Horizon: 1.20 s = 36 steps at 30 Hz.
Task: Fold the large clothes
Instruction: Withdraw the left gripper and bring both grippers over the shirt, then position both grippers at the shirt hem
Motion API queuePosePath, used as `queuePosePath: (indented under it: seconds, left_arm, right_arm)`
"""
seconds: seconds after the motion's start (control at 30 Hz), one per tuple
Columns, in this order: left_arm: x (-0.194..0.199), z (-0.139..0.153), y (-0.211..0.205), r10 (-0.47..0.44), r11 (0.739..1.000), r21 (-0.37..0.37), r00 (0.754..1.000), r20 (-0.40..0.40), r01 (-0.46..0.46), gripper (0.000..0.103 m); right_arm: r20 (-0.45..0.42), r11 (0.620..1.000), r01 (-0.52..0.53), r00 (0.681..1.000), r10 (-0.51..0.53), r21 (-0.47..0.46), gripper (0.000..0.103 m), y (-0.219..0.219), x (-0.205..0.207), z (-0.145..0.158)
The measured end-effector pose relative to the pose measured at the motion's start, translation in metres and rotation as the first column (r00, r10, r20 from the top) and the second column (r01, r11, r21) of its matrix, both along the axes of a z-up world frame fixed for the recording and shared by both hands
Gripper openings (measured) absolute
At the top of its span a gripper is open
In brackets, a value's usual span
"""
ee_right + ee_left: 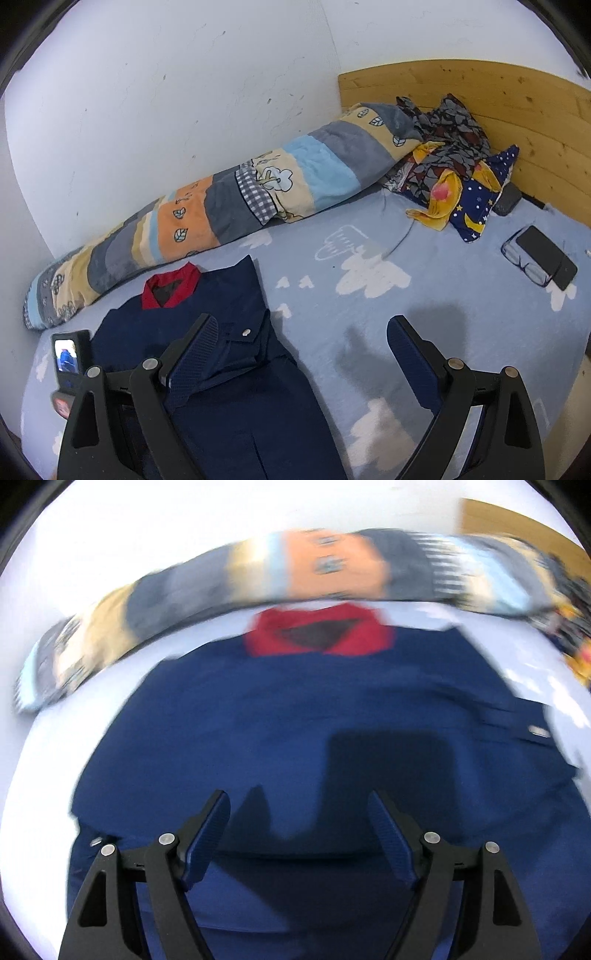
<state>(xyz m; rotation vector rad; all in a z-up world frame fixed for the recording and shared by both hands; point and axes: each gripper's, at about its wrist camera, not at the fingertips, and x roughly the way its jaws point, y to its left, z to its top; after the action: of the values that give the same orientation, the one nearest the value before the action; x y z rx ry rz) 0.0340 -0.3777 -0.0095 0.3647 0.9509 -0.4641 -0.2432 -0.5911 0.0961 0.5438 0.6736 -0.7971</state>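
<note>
The navy blue fabric jacket with a red collar (314, 709) lay flat on the bed, directly beneath and ahead of the left gripper (299, 834), collar farthest from its fingers. Both grippers gaped wide and empty; the right gripper (303, 358) hung over its right edge.

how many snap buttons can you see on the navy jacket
2. In the left wrist view, one snap sits on a flap at the right edge of the navy jacket, another snap low on its left edge. More may be hidden in the folds.
</note>
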Motion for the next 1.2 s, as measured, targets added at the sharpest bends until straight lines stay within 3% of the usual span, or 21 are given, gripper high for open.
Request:
queuePosePath:
  seconds: [0.07, 0.2, 0.4, 0.47, 0.6, 0.77, 0.93, 1.03, 1.2]
  left_arm:
    - [0.02, -0.015, 0.033, 0.086, 0.996, 0.044, 0.994, -0.069, -0.083, 0.079]
    - [0.03, -0.028, 0.073, 0.126, 0.99, -0.042, 0.977, -0.174, -0.135, 0.09]
    - [-0.013, -0.032, 0.072, 0.036, 0.999, 0.019, 0.995, -0.092, -0.034, 0.09]
    - [-0.035, -0.034, 0.072, 0.032, 0.999, 0.045, 0.994, -0.103, -0.027, 0.09]
    - [-0.066, -0.043, 0.078, 0.073, 0.997, 0.038, 0.991, -0.114, -0.069, 0.09]
    - [-0.098, -0.04, 0.09, 0.094, 0.995, 0.037, 0.988, -0.123, -0.09, 0.09]
    - [-0.121, -0.046, 0.09, 0.122, 0.993, 0.026, 0.985, -0.126, -0.119, 0.09]
    - [-0.135, -0.053, 0.083, 0.127, 0.992, 0.012, 0.985, -0.114, -0.126, 0.09]
    - [-0.159, -0.067, 0.071, 0.128, 0.992, -0.004, 0.991, -0.04, -0.128, 0.093]
  right_arm:
    - [0.001, 1.0, -0.001, 1.0, 0.001, 0.007, 0.095, 0.0, 0.001, -0.001]
    - [-0.014, 1.0, -0.007, 1.0, 0.007, 0.023, 0.095, -0.001, 0.008, -0.005]
    - [-0.078, 0.996, -0.064, 0.995, 0.069, 0.065, 0.095, 0.01, 0.024, -0.025]
    - [-0.1, 0.988, -0.119, 0.987, 0.129, 0.102, 0.095, 0.018, 0.033, -0.036]
    - [-0.18, 0.94, -0.264, 0.936, 0.304, 0.215, 0.094, 0.051, 0.051, -0.073]
    - [-0.215, 0.868, -0.348, 0.873, 0.438, 0.355, 0.093, 0.104, 0.049, -0.115]
    - [-0.31, 0.869, -0.374, 0.826, 0.471, 0.323, 0.088, 0.148, 0.036, -0.134]
    - [-0.325, 0.871, -0.365, 0.822, 0.467, 0.33, 0.087, 0.166, 0.019, -0.142]
    - [-0.369, 0.884, -0.395, 0.805, 0.464, 0.251, 0.092, 0.199, 0.001, -0.143]
